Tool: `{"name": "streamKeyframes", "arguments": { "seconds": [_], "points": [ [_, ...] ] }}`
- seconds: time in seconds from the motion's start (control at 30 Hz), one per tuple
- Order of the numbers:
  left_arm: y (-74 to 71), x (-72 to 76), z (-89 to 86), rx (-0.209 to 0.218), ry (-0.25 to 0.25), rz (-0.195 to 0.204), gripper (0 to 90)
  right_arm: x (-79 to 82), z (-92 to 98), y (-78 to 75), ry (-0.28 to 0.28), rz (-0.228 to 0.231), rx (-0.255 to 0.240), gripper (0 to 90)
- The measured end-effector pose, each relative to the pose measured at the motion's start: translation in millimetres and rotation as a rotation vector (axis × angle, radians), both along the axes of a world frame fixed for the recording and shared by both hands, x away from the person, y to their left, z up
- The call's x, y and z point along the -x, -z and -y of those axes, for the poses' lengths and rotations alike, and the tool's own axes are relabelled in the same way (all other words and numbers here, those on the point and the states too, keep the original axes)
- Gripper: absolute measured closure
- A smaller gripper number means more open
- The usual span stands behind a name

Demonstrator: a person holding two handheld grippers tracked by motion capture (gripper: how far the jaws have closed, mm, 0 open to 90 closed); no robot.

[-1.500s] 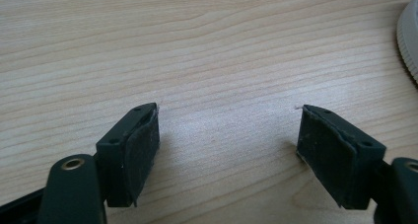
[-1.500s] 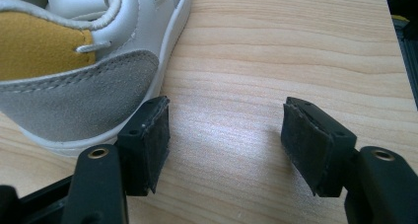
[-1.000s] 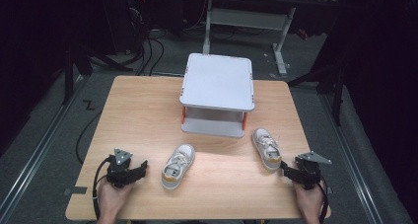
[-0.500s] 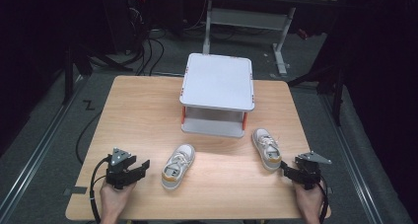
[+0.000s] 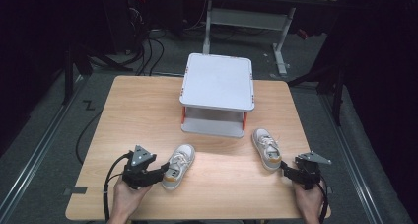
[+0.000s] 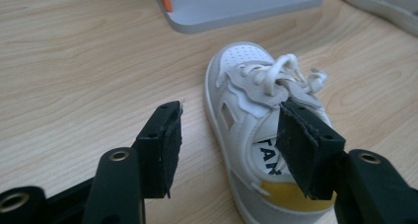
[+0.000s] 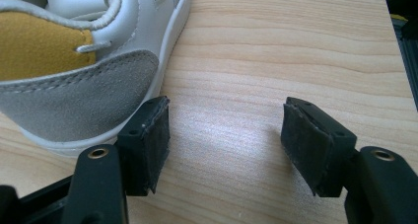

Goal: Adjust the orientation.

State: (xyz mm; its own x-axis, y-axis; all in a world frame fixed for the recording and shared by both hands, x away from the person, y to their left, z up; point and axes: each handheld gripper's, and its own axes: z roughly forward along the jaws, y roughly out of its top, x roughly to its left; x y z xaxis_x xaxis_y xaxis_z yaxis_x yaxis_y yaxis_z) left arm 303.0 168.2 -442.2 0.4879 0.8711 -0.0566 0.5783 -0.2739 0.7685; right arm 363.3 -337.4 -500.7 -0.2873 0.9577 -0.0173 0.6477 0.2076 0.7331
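Note:
Two small white-and-grey shoes with yellow heel lining lie on the wooden table (image 5: 138,115). The left shoe (image 5: 178,166) (image 6: 246,86) points toward the white stand, its heel toward my left gripper (image 5: 160,173) (image 6: 231,145). That gripper's jaws have just been closing and now straddle the shoe's heel end. One pad stands over the shoe's collar, the other stays clear of its side. The right shoe (image 5: 266,147) (image 7: 74,86) lies with its heel just beside my right gripper (image 5: 285,172) (image 7: 224,140), which is open over bare wood.
A white two-level stand (image 5: 217,93) (image 6: 236,7) with orange posts occupies the table's far middle. Bare wood lies to the left of the stand and between the shoes. Dark floor, cables and a desk frame (image 5: 246,17) lie beyond the table.
My left gripper has moved right, up to the left shoe's heel, and lifted a little. The right gripper and both shoes have stayed put.

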Motion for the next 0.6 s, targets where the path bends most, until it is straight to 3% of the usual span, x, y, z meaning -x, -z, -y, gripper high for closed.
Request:
{"name": "streamKeyframes", "arguments": {
  "seconds": [0.13, 0.17, 0.2, 0.3, 0.33, 0.4, 0.53, 0.6],
  "points": [
    [0.5, -6.3, 15.3, -0.071, 0.053, -0.017, 46.7, -0.1, 0.1, 0.0, -0.002, 0.001, 0.0, 35.6],
    [0.5, -6.3, 15.3, -0.071, 0.053, -0.017, 49.0, -0.1, 0.1, 0.0, -0.002, 0.001, 0.0, 35.6],
    [2.6, -8.5, 22.5, -0.111, 0.066, -0.017, 51.5, 0.0, 0.0, 0.0, -0.001, 0.001, 0.001, 35.6],
    [5.0, -10.1, 26.1, -0.132, 0.063, -0.013, 58.7, 0.0, 0.0, 0.0, -0.001, 0.001, 0.001, 35.6],
    [5.9, -12.0, 23.4, -0.092, 0.064, -0.034, 60.8, 0.0, 0.0, 0.0, 0.0, 0.001, 0.001, 35.6],
    [6.1, -12.3, 22.1, -0.082, 0.061, -0.039, 64.0, 0.0, 0.0, 0.0, 0.0, 0.001, 0.001, 35.6],
    [5.4, -12.6, 23.6, -0.111, 0.05, -0.034, 72.1, 0.0, 0.0, 0.0, 0.0, 0.001, 0.001, 35.5],
    [4.1, -10.9, 27.4, -0.151, 0.055, -0.019, 74.8, 0.1, 0.0, 0.0, 0.0, 0.001, 0.001, 35.6]
  ]
}}
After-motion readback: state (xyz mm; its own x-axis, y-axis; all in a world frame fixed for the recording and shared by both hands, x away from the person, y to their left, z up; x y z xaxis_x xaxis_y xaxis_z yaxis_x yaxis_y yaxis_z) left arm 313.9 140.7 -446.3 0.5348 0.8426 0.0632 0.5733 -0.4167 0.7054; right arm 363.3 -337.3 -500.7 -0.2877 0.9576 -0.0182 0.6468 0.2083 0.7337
